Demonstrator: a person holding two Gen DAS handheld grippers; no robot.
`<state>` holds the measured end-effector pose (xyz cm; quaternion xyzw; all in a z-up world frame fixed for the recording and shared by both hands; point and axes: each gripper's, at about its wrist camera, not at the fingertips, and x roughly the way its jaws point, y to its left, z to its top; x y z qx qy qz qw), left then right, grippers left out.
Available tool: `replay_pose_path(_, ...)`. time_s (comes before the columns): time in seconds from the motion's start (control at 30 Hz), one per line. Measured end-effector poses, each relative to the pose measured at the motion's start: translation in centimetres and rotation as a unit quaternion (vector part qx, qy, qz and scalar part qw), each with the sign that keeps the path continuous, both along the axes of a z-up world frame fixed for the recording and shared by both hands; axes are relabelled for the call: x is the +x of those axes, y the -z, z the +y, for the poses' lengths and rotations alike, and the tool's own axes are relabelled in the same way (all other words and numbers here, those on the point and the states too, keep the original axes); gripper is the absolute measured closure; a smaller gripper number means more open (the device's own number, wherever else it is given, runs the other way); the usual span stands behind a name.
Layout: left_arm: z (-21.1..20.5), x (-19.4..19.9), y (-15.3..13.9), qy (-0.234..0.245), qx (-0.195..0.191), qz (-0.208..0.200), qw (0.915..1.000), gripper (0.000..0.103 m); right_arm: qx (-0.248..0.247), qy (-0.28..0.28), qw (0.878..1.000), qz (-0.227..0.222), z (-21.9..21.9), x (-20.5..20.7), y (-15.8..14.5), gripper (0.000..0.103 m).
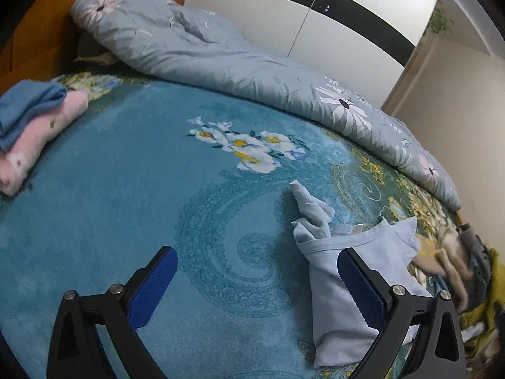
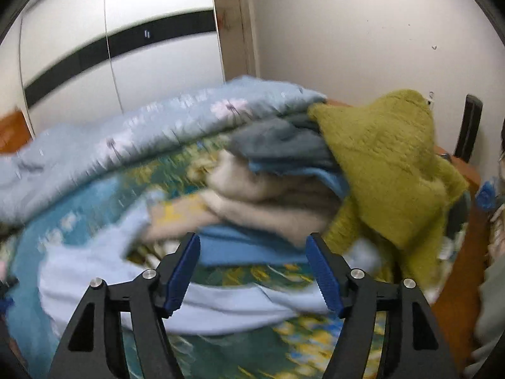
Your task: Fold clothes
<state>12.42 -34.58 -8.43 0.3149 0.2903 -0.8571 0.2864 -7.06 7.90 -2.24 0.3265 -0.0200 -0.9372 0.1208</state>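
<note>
A crumpled light blue garment point(image 1: 334, 271) lies on the teal floral bedspread point(image 1: 126, 195), bunched up with one twisted end pointing away. My left gripper point(image 1: 255, 281) hovers open over the bedspread, its right finger point(image 1: 363, 287) in front of the garment. In the right wrist view the same light blue garment point(image 2: 104, 281) spreads below my right gripper point(image 2: 252, 268), which is open with nothing between its fingers. Beyond it sits a heap of unfolded clothes point(image 2: 284, 183): beige, blue and grey pieces and an olive-green knit point(image 2: 388, 170). The right wrist view is motion-blurred.
Folded blue and pink clothes point(image 1: 34, 126) are stacked at the bedspread's far left. A grey-blue floral quilt point(image 1: 221, 60) is rolled along the far side. A white wardrobe point(image 1: 315, 15) and wall stand behind. A wooden headboard point(image 1: 47, 25) is at the left.
</note>
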Motion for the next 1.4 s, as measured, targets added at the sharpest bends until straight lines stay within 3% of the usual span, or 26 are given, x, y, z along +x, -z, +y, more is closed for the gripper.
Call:
replay_pose_path(0.03, 0.1, -0.1, -0.2, -0.001, -0.005, -0.001, 1.0, 0.0, -0.01, -0.011, 1.0, 0.002, -0.8, -0.1, -0.1, 0.031)
replay_pose_path(0.1, 0.4, -0.2, -0.7, -0.005, -0.016, 0.001, 0.9999, 0.0, -0.006, -0.085, 0.996, -0.011, -4.5, -0.2, 0.3, 0.031)
replay_pose_path(0.17, 0.7, -0.2, -1.0, -0.005, -0.023, 0.003, 0.9997, 0.0, 0.002, -0.17, 0.985, -0.034, -9.4, -0.2, 1.4, 0.031)
replay_pose_path(0.27, 0.9, -0.3, -1.0, -0.002, -0.026, 0.0, 0.9997, 0.0, 0.019, -0.251, 0.965, -0.072, -16.6, -0.7, 4.1, 0.031)
replay_pose_path(0.47, 0.7, -0.3, -0.6, -0.006, -0.021, -0.003, 0.9998, 0.0, 0.054, -0.345, 0.934, -0.078, -25.6, -1.4, 6.5, 0.031)
replay_pose_path(0.63, 1.0, -0.7, -0.5, 0.002, -0.025, -0.007, 0.9997, 0.0, 0.055, -0.387, 0.914, -0.103, -28.6, -2.0, 7.9, 0.031)
replay_pose_path(0.67, 1.2, -0.8, -0.5, 0.008, -0.028, -0.008, 0.9996, 0.0, 0.052, -0.388, 0.914, -0.109, -28.5, -1.9, 8.0, 0.031)
replay_pose_path(0.73, 1.6, -1.1, -0.6, 0.015, -0.032, -0.009, 0.9993, 0.0, 0.038, -0.387, 0.913, -0.125, -27.9, -1.5, 8.1, 0.044)
replay_pose_path(0.8, 1.8, -1.2, -0.6, 0.018, -0.034, -0.01, 0.9992, 0.0, 0.031, -0.386, 0.912, -0.136, -27.3, -1.1, 8.1, 0.079)
replay_pose_path(0.87, 1.7, -1.2, -0.6, 0.016, -0.034, -0.011, 0.9992, 0.0, 0.037, -0.386, 0.912, -0.13, -26.9, -0.2, 7.8, 0.092)
replay_pose_path(1.0, 1.1, -0.7, -0.3, 0.006, -0.024, -0.009, 0.9996, 0.0, 0.016, -0.393, 0.915, -0.093, -24.4, 2.4, 5.7, 0.095)
replay_pose_path(1.17, 0.8, -0.3, -0.3, 0.005, -0.016, 0.003, 0.9998, 0.0, -0.044, -0.368, 0.928, -0.039, -18.1, 5.3, 1.8, 0.096)
replay_pose_path(1.33, 1.7, -0.9, -0.7, 0.043, -0.02, 0.017, 0.9988, 0.0, -0.084, -0.358, 0.93, 0.024, -10.5, 9.5, -1.7, 0.101)
replay_pose_path(1.4, 2.3, -1.4, -0.8, 0.06, -0.025, 0.016, 0.9978, 0.0, -0.093, -0.354, 0.93, 0.023, -8.4, 10.0, -2.0, 0.101)
